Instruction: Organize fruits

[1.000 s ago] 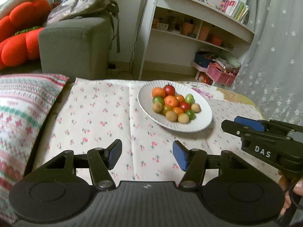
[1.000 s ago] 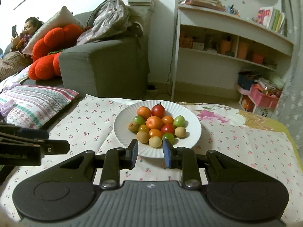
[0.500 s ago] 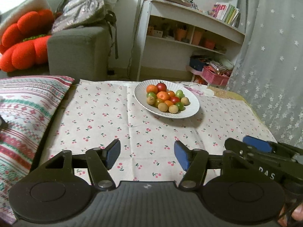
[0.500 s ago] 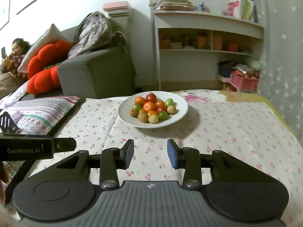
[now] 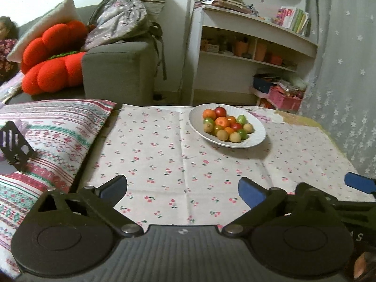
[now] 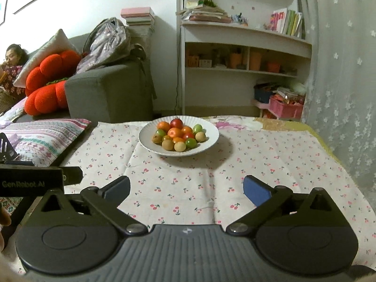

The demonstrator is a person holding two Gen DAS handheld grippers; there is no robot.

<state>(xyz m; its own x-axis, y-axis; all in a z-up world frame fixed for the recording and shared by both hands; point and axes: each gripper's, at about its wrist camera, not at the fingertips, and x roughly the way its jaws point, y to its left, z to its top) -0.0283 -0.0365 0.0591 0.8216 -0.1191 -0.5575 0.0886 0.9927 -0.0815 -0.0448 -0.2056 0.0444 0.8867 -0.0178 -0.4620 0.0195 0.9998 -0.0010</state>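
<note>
Fingers of both the left gripper [image 5: 182, 189] and right gripper [image 6: 186, 188] spread wide, holding nothing; fruit [image 6: 179, 136] heaped on plate [image 6: 211, 141] well ahead, nearly centred for right, up-right of left.

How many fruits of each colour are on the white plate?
On the plate:
Orange fruits: 5
Tan fruits: 4
Green fruits: 3
Red fruits: 2
Total: 14
One small orange fruit looks a bit yellowish, so its colour is less sure.
</note>
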